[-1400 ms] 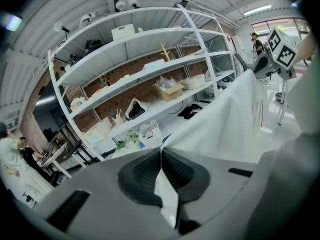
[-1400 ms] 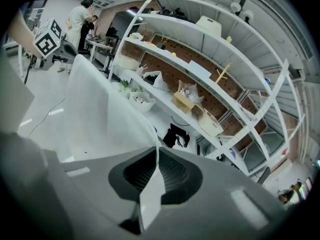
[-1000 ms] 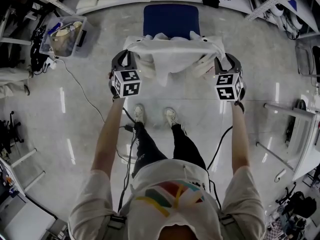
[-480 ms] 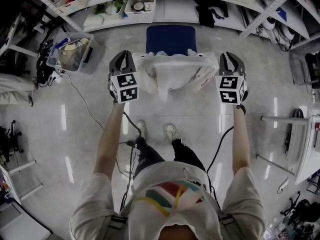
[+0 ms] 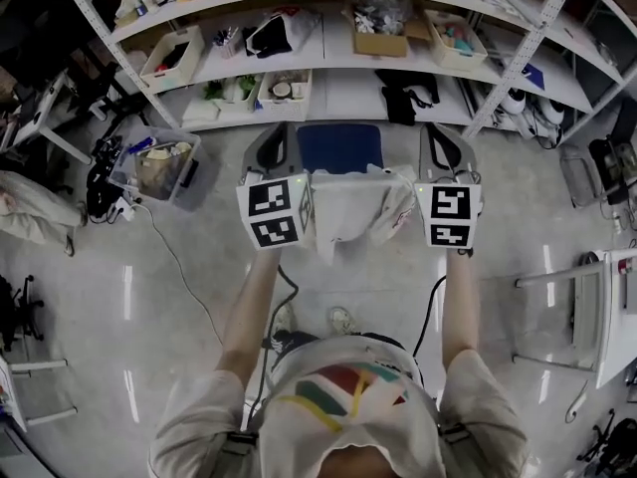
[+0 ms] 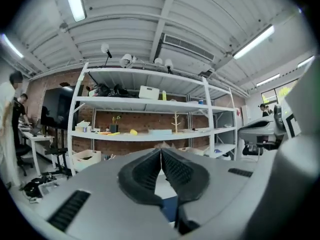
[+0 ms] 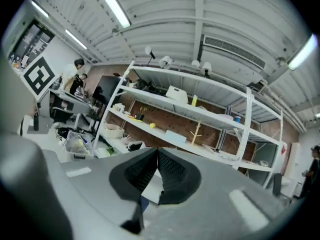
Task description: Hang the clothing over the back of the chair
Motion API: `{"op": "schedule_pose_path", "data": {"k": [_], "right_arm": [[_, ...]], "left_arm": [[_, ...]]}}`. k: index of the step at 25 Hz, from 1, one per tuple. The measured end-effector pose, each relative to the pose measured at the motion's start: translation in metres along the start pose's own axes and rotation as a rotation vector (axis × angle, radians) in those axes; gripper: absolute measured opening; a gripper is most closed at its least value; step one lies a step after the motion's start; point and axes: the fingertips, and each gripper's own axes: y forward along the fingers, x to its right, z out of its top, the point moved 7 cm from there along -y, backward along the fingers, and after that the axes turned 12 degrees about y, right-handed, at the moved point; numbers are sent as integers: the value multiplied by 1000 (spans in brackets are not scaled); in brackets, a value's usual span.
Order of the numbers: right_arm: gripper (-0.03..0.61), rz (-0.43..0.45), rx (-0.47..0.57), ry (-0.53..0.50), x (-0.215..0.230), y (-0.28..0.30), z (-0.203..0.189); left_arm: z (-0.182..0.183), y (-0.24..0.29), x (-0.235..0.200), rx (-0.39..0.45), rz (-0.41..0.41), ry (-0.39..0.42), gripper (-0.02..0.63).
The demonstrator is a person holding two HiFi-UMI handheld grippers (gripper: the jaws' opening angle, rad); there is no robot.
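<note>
1. Clothing (image 5: 348,207): white, hangs spread in the air above the near edge of the blue chair (image 5: 339,147). Middle sags in folds.
2. Left tool (image 6: 161,153): jaws pinched together on the fabric's top edge. Right tool (image 7: 157,155): same.
3. Judged light, limp and prone to sliding. Hold by the top corners.
</note>
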Motion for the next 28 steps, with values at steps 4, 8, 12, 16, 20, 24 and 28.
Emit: {"op": "schedule_pose_path", "data": {"k": [4,8,12,16,20,24,28], "right_arm": [[6,51,98,-5,-24,-40,34],[6,39,156,25,-40,-75,38],[6,-15,153,39,-47,-101,15],[6,19,138,105,-58,-114,3],[6,36,132,133,-67,-119,-6],[6,44,118,153,-69,-118,-9],[6,27,117,161,-66,-119,-10]], "left_arm": [[33,-38,18,73,6,-14,15],[43,-74,29,108,68,17,15],[35,-101,53,123,90,65,15],[26,-115,68,144,46,64,15],[20,-115,70,150,51,83,15],[22,-114,68,130,50,99,15],[21,-112,69,108,39,101,15]]}}
